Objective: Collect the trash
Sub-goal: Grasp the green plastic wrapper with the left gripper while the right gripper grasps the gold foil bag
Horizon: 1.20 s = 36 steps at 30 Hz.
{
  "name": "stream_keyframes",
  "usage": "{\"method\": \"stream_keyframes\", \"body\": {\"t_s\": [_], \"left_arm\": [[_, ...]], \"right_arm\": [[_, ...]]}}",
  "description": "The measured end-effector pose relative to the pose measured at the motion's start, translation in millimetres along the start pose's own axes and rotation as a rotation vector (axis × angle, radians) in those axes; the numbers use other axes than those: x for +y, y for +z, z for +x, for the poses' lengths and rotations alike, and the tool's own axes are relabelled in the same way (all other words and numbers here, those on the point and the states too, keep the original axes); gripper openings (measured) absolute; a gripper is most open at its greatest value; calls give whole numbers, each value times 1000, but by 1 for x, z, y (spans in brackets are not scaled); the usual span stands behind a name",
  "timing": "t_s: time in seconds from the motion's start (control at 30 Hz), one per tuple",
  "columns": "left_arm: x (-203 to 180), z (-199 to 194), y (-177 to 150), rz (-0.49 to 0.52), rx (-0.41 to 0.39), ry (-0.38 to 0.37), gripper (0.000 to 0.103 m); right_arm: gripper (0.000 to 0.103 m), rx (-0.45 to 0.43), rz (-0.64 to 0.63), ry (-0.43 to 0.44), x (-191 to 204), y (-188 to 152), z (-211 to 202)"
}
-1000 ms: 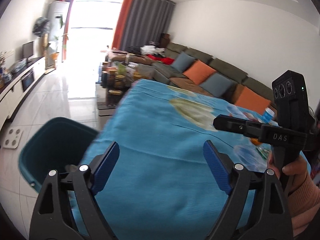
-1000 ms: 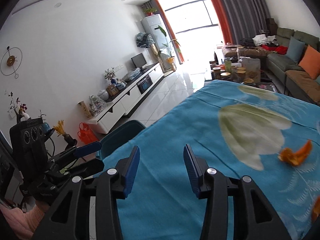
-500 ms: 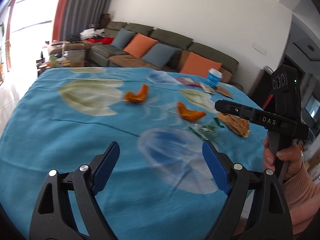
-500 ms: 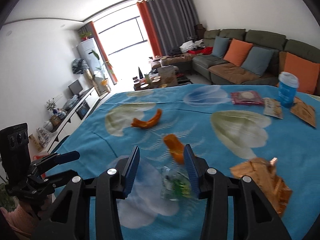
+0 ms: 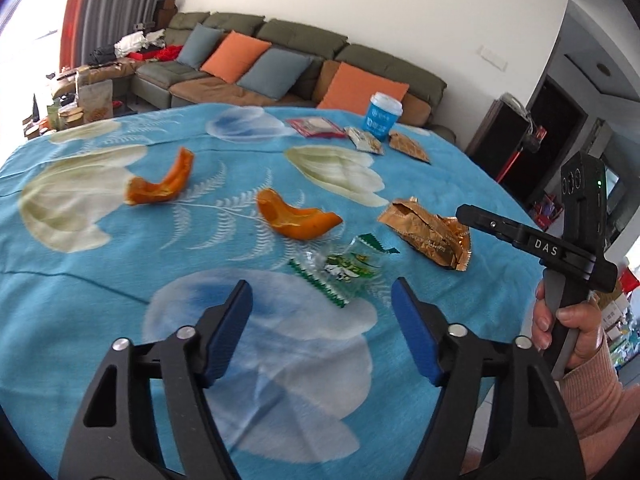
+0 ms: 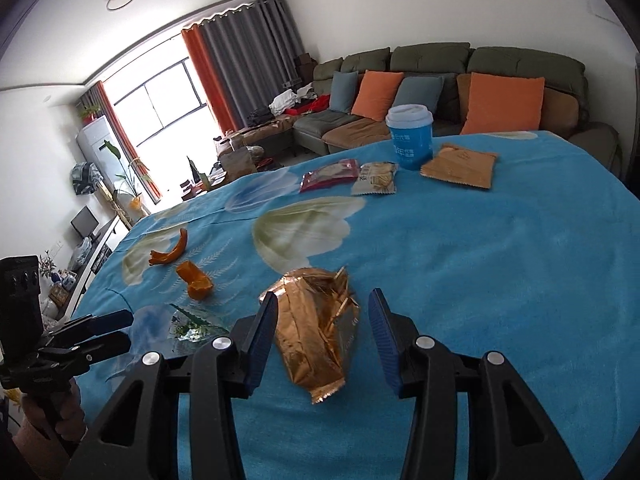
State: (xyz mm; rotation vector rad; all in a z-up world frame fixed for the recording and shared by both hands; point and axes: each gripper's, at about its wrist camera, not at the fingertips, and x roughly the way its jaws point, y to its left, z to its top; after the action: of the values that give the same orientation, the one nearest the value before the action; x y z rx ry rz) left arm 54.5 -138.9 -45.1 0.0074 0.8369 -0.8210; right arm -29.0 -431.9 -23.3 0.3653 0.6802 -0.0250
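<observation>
Both grippers gape empty. The right gripper (image 6: pixel 323 320) straddles the crumpled gold wrapper (image 6: pixel 316 328) (likely lining up its grab), while the left gripper (image 5: pixel 322 322) faces the clear green wrapper (image 5: pixel 340 268).

Black left gripper with blue pads (image 5: pixel 322 328) and matching right gripper (image 6: pixel 323 332), lower centre, both jaws spread wide.

Crumpled gold wrapper (image 6: pixel 316 332), clear/green wrapper (image 5: pixel 344 266), 2 orange peels (image 5: pixel 294 220) flat on cloth.
</observation>
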Motion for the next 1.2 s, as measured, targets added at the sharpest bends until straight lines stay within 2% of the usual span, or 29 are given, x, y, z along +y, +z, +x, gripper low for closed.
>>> {"method": "stream_keyframes", "body": {"t_s": [0.33,0.4,0.47,0.6,0.93,1.2], "left_arm": [[0,34,6,-52,97,-17,52],[0,37,7,-57,103,-20,49],[0,39,8,-64,106,-30,44],[-1,43,7,-75,118,-51,31],[2,43,6,-99,120,-78,7],[3,25,2,-76,75,-72,6]], "right_arm": [[44,53,70,59,-14,-13,13],[42,60,81,77,-15,-14,14],[30,64,84,87,-15,-15,15],[22,64,83,97,-13,-15,15],[16,39,61,128,-6,-14,8],[16,6,49,155,2,-7,0]]}}
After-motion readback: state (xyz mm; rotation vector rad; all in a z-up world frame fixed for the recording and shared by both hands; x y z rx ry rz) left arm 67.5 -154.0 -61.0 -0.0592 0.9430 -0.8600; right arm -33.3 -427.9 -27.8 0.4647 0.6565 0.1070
